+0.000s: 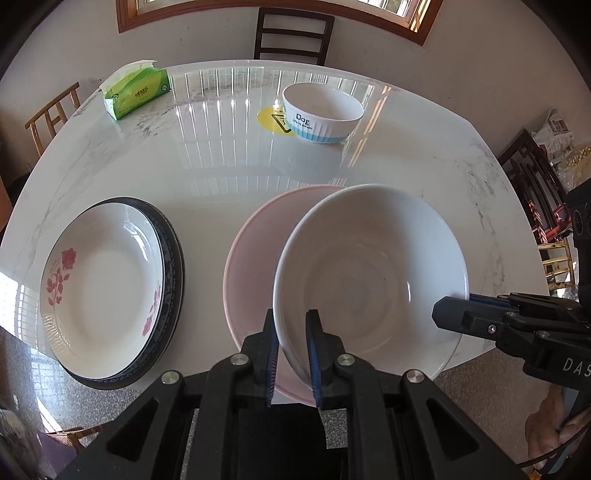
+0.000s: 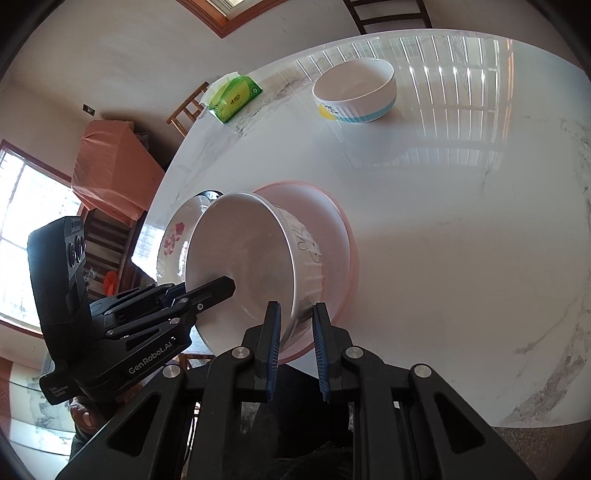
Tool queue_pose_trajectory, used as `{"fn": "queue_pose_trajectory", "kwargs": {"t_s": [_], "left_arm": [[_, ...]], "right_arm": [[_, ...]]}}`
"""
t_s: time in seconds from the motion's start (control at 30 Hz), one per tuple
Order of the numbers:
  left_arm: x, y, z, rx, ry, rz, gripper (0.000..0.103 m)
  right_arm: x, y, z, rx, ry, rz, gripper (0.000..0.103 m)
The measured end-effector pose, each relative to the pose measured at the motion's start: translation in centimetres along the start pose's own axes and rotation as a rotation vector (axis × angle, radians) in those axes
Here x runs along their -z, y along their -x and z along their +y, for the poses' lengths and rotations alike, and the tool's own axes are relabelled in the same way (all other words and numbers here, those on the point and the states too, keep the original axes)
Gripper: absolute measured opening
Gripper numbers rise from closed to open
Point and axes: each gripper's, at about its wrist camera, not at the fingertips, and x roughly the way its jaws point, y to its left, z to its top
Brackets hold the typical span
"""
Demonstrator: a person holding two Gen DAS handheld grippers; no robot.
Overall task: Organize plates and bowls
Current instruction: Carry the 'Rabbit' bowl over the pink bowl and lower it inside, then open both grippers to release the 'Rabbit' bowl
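A plain white bowl [image 1: 369, 266] hangs tilted over a wider pink bowl [image 1: 255, 266] near the table's front edge; whether the two touch is hidden. My left gripper [image 1: 293, 350] is shut on the white bowl's near rim, one pad inside and one outside. In the right wrist view my right gripper [image 2: 296, 347] is shut on the wall of the same white bowl [image 2: 243, 266], above the pink bowl [image 2: 332, 221]. A rose-patterned plate [image 1: 107, 284] lies on a dark-rimmed plate [image 1: 173, 251] to the left. A striped "Dog" bowl [image 1: 321, 110] stands at the back.
A green tissue pack [image 1: 136, 92] lies at the back left of the glossy marble table [image 1: 221, 162]. Chairs [image 1: 293, 33] stand round the table. A person's hand [image 1: 546, 428] shows at lower right. The table's front edge runs just under the pink bowl.
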Motion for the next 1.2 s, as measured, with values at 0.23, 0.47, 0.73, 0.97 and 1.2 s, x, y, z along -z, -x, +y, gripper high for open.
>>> {"fn": "queue_pose_trajectory", "kwargs": {"t_s": [0.23,0.47,0.73,0.97,1.2], "left_arm": [[-0.1,-0.5,0.2,-0.012,0.002,0.007,0.015],[0.0,-0.8,0.2,-0.025,-0.008,0.0,0.015],[0.0,-1.1,0.0,-0.03,-0.025,0.006,0.023],[-0.2,-0.8,-0.4,-0.039,-0.039,0.001,0.037],[-0.9,1.0,-0.5,-0.035,-0.049,-0.053,0.044]], "right_arm": [[0.0,-0.6,-0.1,0.001,0.001,0.011,0.018],[0.0,-0.8,-0.1,0.013,0.014,0.005,0.019],[0.3,-0.7,0.3,0.036,0.061,-0.019,0.021],[0.3,-0.7,0.9,0.053,0.105,-0.035,0.026],[0.3,-0.4,0.8,0.041,0.118,-0.066,0.03]]}}
